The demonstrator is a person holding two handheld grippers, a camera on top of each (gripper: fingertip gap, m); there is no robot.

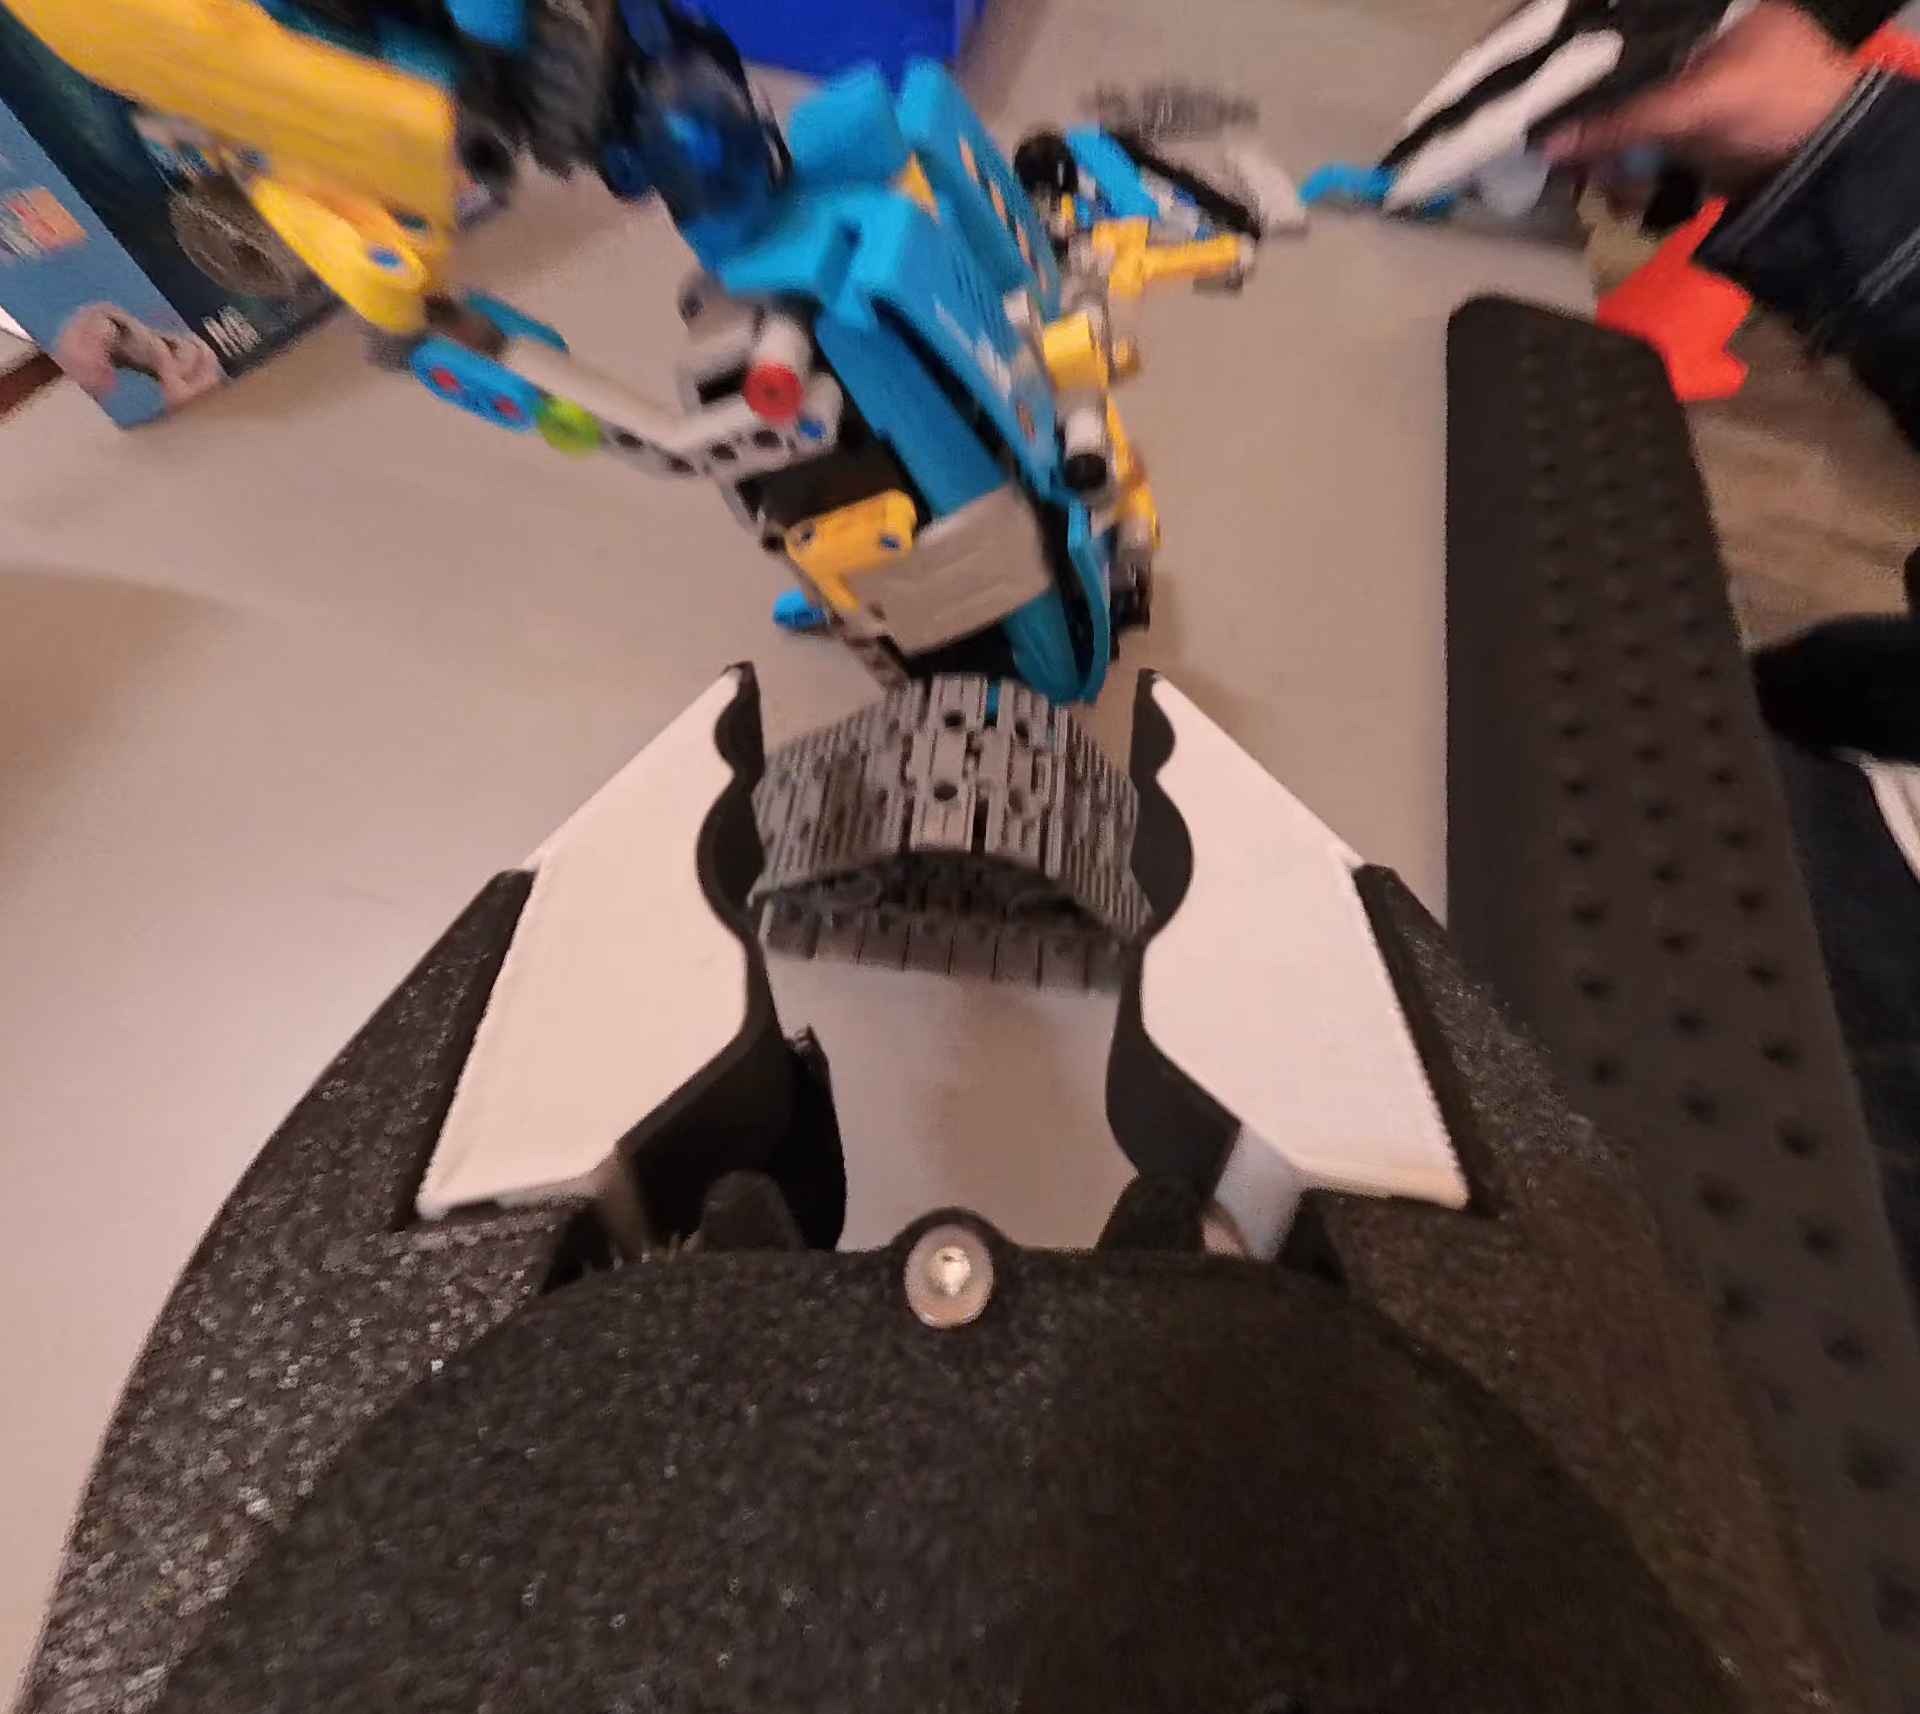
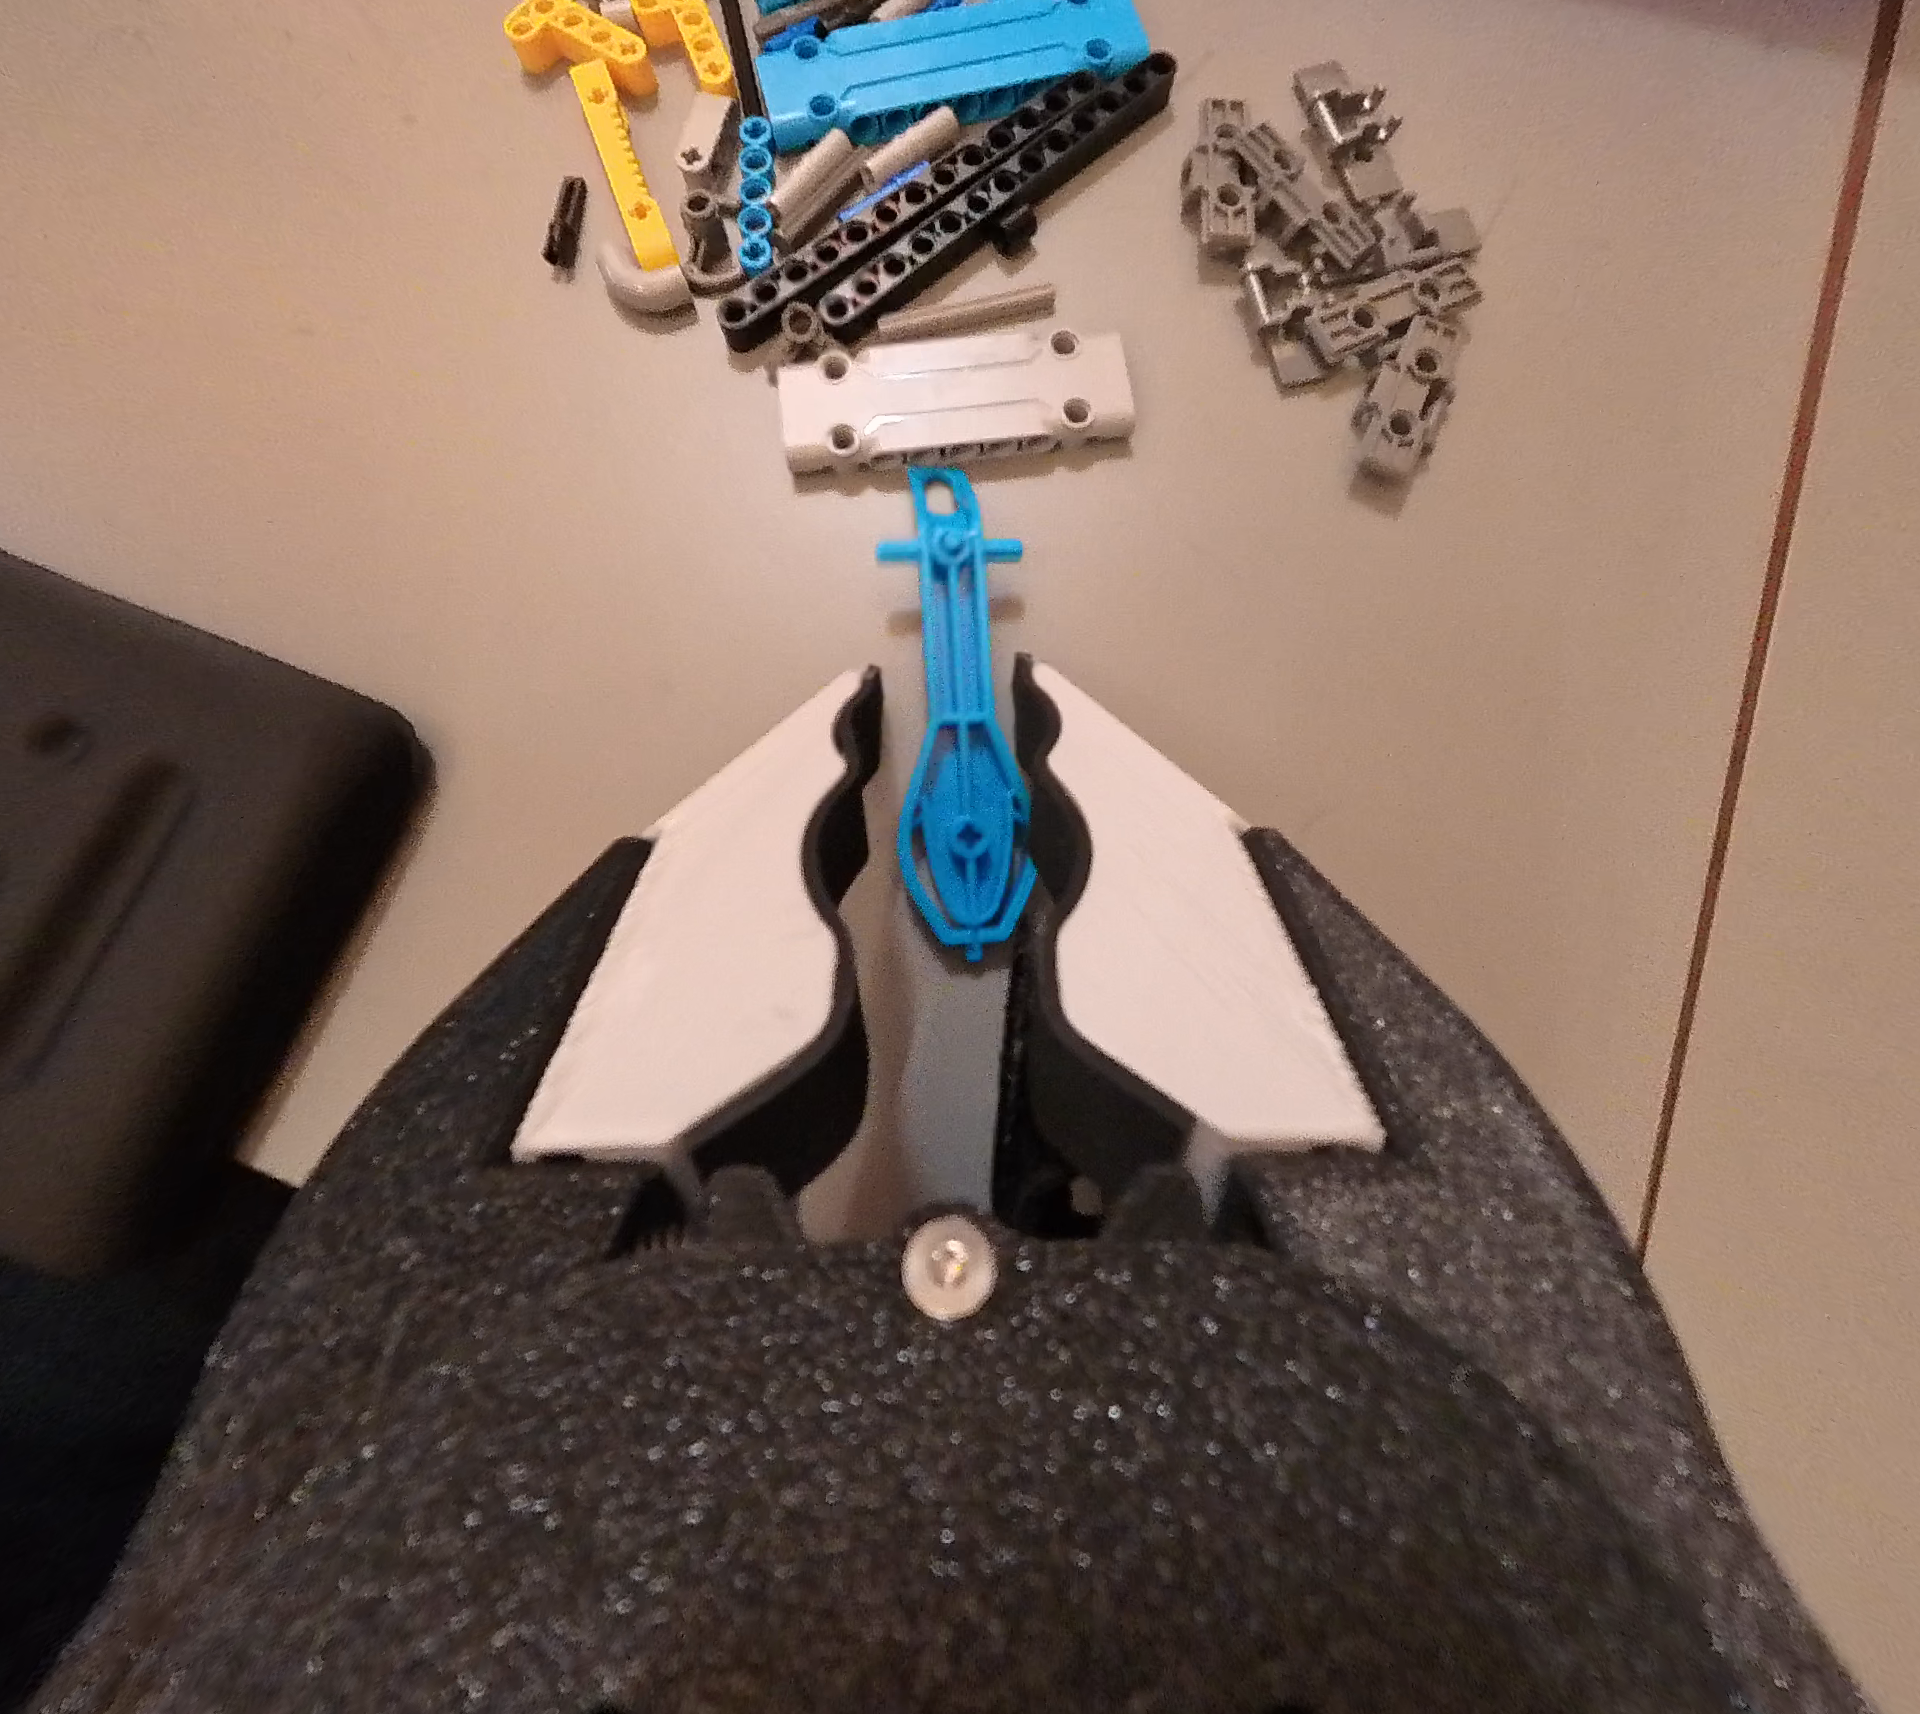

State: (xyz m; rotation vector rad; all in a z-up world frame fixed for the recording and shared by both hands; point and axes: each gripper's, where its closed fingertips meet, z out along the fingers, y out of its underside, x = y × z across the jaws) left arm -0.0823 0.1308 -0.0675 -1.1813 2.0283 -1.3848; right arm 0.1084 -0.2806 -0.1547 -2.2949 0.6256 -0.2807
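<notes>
Between left hand-held gripper (image 1: 943, 817) fingers, grey track (image 1: 940, 823), seemingly clamped; right (image 2: 945, 791) pinching blue piece (image 2: 961, 791).

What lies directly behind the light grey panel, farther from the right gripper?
Behind the light grey panel lie a grey axle and two long black beams. The azure panel partly covers the pieces beyond.
</notes>
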